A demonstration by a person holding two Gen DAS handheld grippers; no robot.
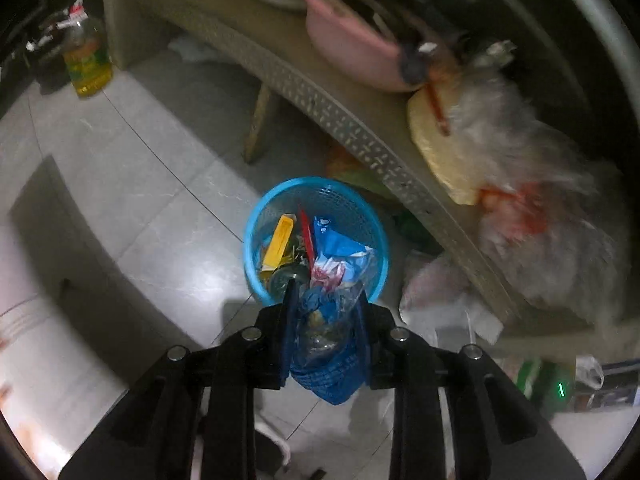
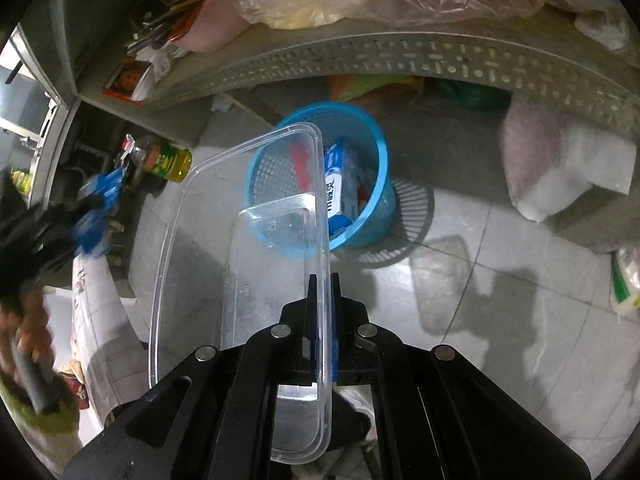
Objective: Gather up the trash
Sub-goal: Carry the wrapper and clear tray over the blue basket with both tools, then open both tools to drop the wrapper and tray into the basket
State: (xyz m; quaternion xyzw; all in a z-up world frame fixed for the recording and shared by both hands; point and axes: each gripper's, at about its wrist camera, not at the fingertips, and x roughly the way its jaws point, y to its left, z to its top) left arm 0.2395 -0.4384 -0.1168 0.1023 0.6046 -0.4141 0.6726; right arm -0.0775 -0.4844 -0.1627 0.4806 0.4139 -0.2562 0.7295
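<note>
A blue mesh waste basket (image 1: 372, 224) stands on the tiled floor beside a low shelf; it also shows in the right wrist view (image 2: 378, 160). It holds wrappers, a yellow piece and a blue-and-white packet. My left gripper (image 1: 325, 300) is shut on a crumpled blue and clear plastic wrapper (image 1: 324, 344), held just above the basket's near rim. My right gripper (image 2: 323, 280) is shut on the rim of an empty clear plastic container (image 2: 240, 264), held upright in front of the basket. The left gripper shows blurred at the left of the right wrist view (image 2: 86, 210).
A beige perforated shelf (image 1: 340, 116) carries a pink tub (image 1: 352, 52) and plastic bags (image 1: 532, 208). An oil bottle (image 1: 86, 62) stands on the floor at far left. White bags (image 2: 560, 168) lie on the floor to the right of the basket.
</note>
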